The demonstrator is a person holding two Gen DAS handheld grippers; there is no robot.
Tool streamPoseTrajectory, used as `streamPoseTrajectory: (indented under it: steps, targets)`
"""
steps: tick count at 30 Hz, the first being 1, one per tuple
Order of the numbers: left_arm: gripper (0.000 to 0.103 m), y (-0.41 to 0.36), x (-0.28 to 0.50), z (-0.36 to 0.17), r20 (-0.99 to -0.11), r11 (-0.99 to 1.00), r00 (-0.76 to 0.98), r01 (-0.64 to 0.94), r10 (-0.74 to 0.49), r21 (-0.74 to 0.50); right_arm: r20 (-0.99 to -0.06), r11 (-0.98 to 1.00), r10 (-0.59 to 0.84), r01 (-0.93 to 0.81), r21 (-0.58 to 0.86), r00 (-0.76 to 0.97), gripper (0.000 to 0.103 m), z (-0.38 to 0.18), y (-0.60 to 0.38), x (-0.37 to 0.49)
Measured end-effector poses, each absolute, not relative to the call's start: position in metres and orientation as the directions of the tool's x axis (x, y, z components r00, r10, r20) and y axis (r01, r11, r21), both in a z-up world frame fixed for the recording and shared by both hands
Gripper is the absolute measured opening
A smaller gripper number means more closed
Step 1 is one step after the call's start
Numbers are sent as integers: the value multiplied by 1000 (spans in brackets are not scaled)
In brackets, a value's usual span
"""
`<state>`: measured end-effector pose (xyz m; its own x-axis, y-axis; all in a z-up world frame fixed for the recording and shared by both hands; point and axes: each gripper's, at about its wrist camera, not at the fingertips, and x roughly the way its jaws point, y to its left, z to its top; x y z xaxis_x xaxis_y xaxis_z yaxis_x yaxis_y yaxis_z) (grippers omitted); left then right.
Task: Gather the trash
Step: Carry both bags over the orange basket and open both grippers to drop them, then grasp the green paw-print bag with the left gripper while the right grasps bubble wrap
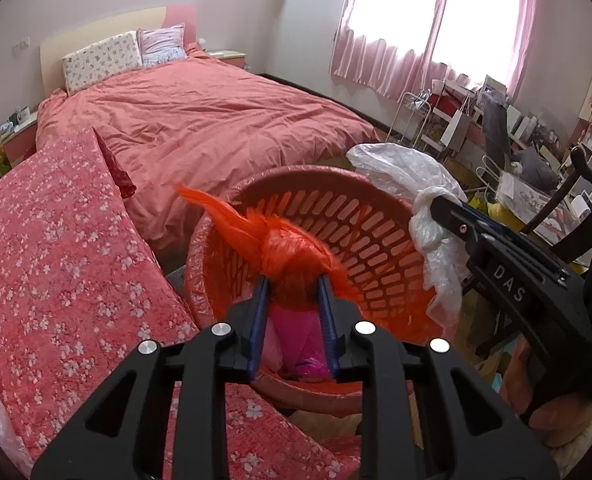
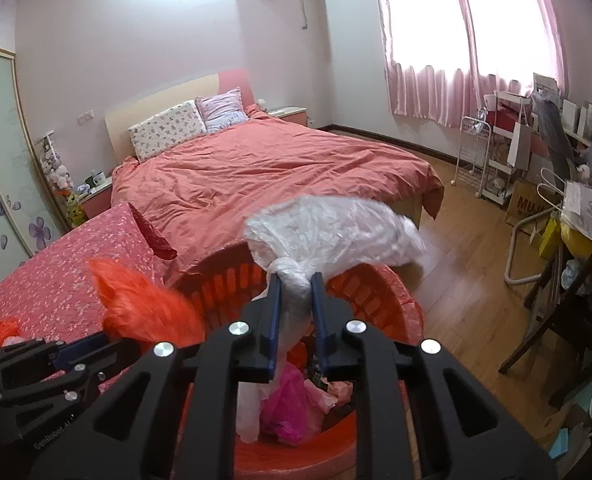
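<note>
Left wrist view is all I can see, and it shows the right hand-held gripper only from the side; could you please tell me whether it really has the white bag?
Observer: Yes. The right wrist view shows the white bag's twisted neck squeezed between both blue fingers of the right hand-held gripper.
Operator: Thank you. Where is the bag relative to the basket?
Observer: Its bulk hangs over the red basket's far rim, and its tail trails down inside.
Operator: Is any trash visible outside the basket?
Observer: A crumpled orange piece lies on the floral quilt, at that view's far left.
</note>
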<state>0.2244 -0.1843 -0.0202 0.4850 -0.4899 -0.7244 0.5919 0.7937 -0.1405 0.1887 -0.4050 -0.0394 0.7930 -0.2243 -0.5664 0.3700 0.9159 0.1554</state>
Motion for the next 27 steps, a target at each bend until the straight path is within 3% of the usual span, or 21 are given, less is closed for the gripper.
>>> streamPoseTrajectory:
  steps: [11, 27]
  targets:
    - [39, -170, 225, -27, -746, 826, 489, 545, -453, -144, -583, 917, -232, 375, 136, 779, 37, -50, -405, 190]
    - [41, -51, 211, 20, -680, 922, 644, 366, -350, -128, -574, 976, -122, 203, 80, 810, 40, -34, -311, 200]
